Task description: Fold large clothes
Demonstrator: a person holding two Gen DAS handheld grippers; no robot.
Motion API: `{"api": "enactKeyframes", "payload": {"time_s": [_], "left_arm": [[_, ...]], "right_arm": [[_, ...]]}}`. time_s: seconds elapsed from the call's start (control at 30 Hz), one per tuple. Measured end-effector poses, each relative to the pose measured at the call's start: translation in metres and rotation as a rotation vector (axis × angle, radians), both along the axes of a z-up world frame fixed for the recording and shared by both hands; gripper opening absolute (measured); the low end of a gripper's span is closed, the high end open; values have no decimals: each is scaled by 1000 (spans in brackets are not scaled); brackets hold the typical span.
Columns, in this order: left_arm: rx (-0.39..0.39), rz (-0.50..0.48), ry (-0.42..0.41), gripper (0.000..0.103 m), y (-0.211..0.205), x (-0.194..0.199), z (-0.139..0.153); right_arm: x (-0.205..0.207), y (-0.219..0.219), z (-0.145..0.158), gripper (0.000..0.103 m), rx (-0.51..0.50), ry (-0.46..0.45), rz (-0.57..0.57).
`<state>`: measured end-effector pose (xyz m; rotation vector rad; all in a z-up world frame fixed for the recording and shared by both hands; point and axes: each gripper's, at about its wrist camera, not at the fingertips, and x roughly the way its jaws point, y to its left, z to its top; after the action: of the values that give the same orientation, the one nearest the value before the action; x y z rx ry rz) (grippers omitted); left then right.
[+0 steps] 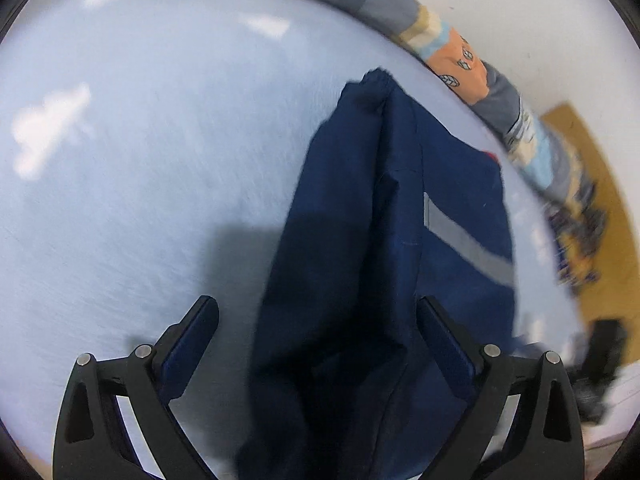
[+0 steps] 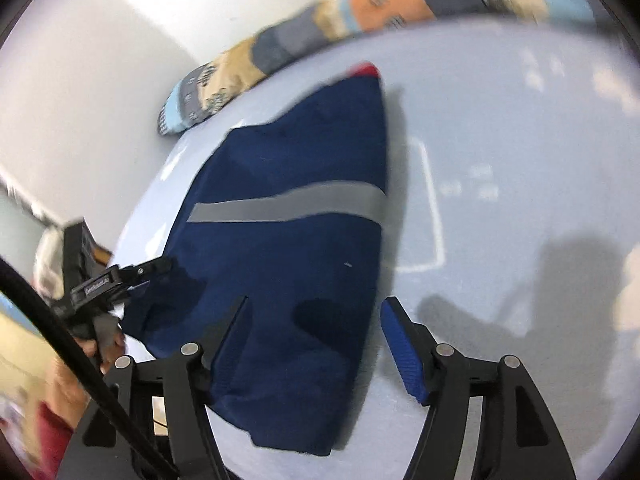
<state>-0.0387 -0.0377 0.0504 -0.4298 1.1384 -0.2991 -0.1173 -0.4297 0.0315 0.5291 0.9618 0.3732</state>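
One navy garment (image 2: 296, 256) lies in front of you on the pale blue bed sheet (image 2: 500, 160), folded lengthwise into a long shape with a grey reflective stripe (image 2: 288, 204) across it and a bit of red (image 2: 366, 69) showing at its far end. From your left wrist camera the same garment (image 1: 360, 260) runs away from you in a bunched ridge, the stripe (image 1: 464, 244) off to its right. Your left gripper (image 1: 318, 340) stands wide open, its two fingers on either side of the cloth and pinching nothing; whether the pads touch the fabric you cannot tell. Your right gripper (image 2: 314, 338) is wide open too, with the near right edge of the garment lying between its fingers and nothing clamped. In the right wrist view your left gripper (image 2: 120, 276) shows at the garment's left edge, with your hand (image 2: 100, 340) behind it. A white outline (image 2: 434, 216) is printed on the sheet just right of the garment. Beyond the garment, a patchwork quilt (image 2: 360, 12) in orange, grey, tan and light blue is rolled along the far edge of the bed against a white wall (image 2: 100, 60). No container is visible in either view. Both pictures are blurred.
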Motion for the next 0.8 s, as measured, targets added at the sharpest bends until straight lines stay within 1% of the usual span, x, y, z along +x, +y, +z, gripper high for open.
{"api": "enactKeyframes", "payload": {"time_s": [0.03, 0.1, 0.13, 0.17, 0.23, 0.27, 0.3, 0.33, 0.37, 0.4, 0.43, 0.5, 0.53, 0.57, 0.63, 0.67, 0.73, 0.8], "left_arm": [[-40, 0, 17, 99, 1, 3, -4], [-92, -25, 26, 99, -3, 5, -8], [-115, -37, 32, 99, -5, 5, -10], [-111, -44, 40, 98, -9, 3, -12], [-57, -63, 30, 98, -17, 1, -12], [-5, -71, 15, 87, -23, -1, -11], [47, -73, 0, 79, -28, 0, -11], [98, -86, -23, 74, -34, -3, -11], [112, -95, -39, 68, -38, -3, -10], [131, -118, -52, 64, -44, -5, -9], [141, -134, -59, 57, -49, -7, -7], [158, -151, -74, 55, -59, -13, -3], [162, -165, -76, 55, -64, -16, -2], [152, -186, -70, 55, -71, -20, -3], [108, -231, -53, 55, -87, -33, -4], [101, -265, -51, 55, -99, -41, -5], [108, -346, -70, 55, -130, -67, -5], [127, -404, -85, 56, -156, -90, -7]], "right_arm": [[4, -2, -7, 71, 41, 18, -6], [10, 2, -20, 71, 91, 51, 11], [13, 6, -26, 74, 108, 57, 22], [17, 12, -30, 76, 116, 59, 35], [23, 22, -36, 81, 103, 49, 53], [26, 27, -37, 81, 95, 37, 59], [30, 32, -37, 78, 80, 25, 68], [31, 36, -36, 70, 54, 12, 78], [34, 39, -35, 65, 15, 2, 91], [34, 43, -32, 57, -22, -8, 102], [33, 46, -27, 48, -51, -19, 108], [28, 47, -14, 38, -84, -42, 105], [23, 45, -5, 35, -99, -53, 104], [19, 42, 1, 35, -108, -58, 99], [9, 30, 9, 35, -150, -60, 99], [1, 21, 14, 35, -183, -57, 96], [-14, -10, 22, 35, -198, -27, 65], [-29, -31, 26, 36, -255, -17, 51]]}}
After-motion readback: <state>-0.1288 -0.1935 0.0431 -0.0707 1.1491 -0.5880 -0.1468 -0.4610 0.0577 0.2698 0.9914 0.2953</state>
